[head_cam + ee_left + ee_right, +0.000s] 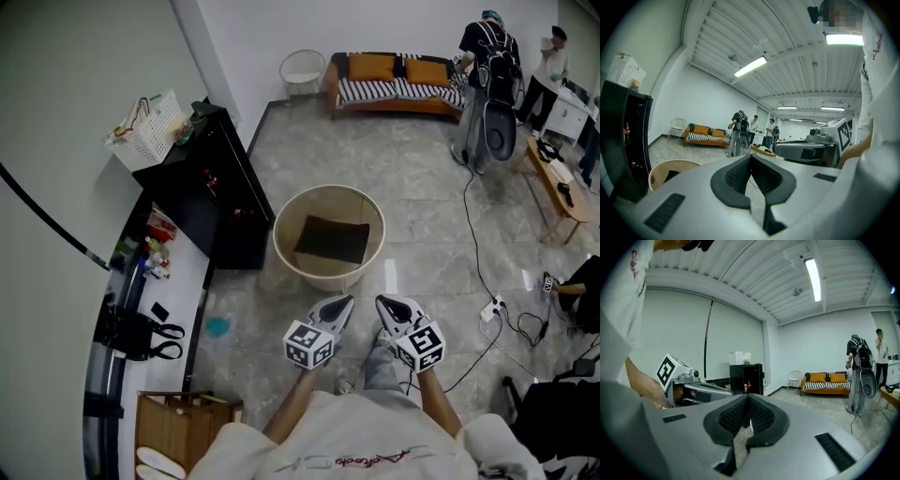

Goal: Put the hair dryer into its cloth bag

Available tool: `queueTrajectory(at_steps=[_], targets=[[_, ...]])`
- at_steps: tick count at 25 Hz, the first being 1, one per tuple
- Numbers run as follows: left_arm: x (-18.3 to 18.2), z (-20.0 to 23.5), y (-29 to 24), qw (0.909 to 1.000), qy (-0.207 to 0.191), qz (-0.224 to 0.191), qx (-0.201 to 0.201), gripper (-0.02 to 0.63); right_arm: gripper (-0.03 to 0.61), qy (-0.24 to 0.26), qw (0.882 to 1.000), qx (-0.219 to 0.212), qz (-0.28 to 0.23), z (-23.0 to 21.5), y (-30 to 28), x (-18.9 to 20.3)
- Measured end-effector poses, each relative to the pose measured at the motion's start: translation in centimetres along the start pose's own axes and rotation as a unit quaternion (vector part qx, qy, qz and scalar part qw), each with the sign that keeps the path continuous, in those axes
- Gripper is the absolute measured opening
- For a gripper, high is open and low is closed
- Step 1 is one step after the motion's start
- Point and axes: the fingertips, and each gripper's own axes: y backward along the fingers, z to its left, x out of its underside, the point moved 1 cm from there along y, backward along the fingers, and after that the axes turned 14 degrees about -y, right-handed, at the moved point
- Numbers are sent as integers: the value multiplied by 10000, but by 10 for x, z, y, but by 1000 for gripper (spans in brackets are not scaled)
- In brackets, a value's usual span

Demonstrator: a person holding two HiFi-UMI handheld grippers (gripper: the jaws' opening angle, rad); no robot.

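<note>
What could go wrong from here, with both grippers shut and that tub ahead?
The left gripper and right gripper are shut and empty; reaching without opening would just push things. I see no hair dryer, so the dark cloth in the round tub may not be what you need. The floor cable at right could trip you.

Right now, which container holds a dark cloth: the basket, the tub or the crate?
The round beige tub on the floor: the dark cloth lies flat inside it. The white basket sits up on the black cabinet.
</note>
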Motion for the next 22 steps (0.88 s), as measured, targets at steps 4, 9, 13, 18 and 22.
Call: queueTrajectory(at_steps=[4, 9, 13, 18, 22], targets=[[2, -5, 5, 10000, 4, -4, -69, 31, 27, 12, 10000, -20, -16, 4, 5, 2], [3, -8, 10, 9999, -15, -6, -129, 31, 28, 83, 10000, -47, 5, 6, 8, 4], [7, -10, 9, 9999, -21, 46, -118, 31, 28, 95, 9999, -56, -13, 6, 8, 3], [10, -15, 5, 9999, -19, 59, -92, 31, 27, 112, 9999, -26, 29, 2, 10, 5], [9, -14, 2, 9999, -69, 63, -88, 31, 28, 113, 9999, -19, 57, 1, 9, 6]])
